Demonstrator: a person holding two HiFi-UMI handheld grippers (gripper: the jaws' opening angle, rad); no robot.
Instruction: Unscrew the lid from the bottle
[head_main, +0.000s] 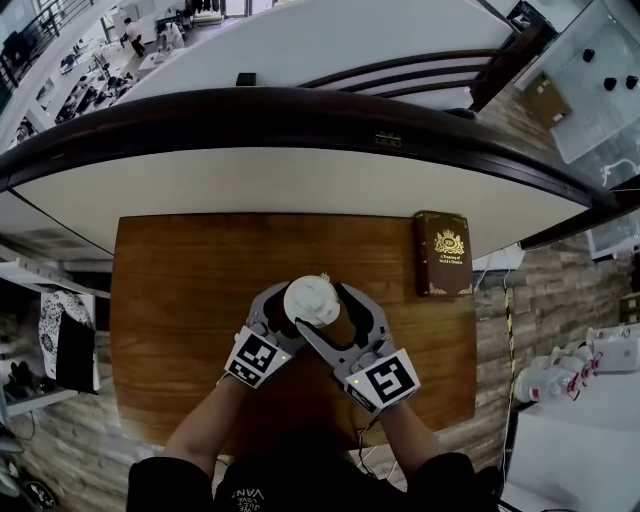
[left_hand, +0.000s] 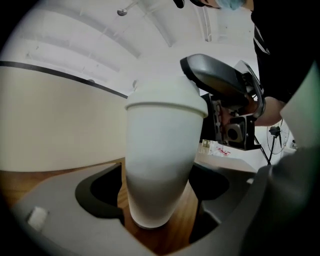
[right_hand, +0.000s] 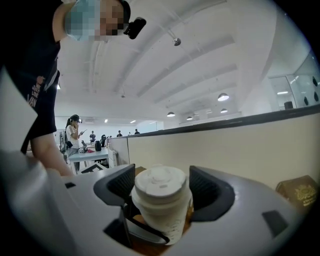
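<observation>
A white bottle (head_main: 312, 300) with a white lid (right_hand: 161, 182) stands upright on the wooden table (head_main: 180, 280), near its middle. My left gripper (head_main: 288, 322) reaches in from the lower left. Its jaws stand on either side of the bottle's lower body (left_hand: 160, 165), with narrow gaps on both sides, so the left gripper (left_hand: 157, 200) is open. My right gripper (head_main: 332, 318) comes from the lower right at lid height. The right gripper (right_hand: 162, 189) has its ribbed pads on either side of the lid, apart from it, also open.
A brown book (head_main: 443, 253) with a gold emblem lies at the table's right edge. A curved beige partition (head_main: 300, 180) runs behind the table. Shelving stands on the left, white equipment on the right. A person's arm shows in both gripper views.
</observation>
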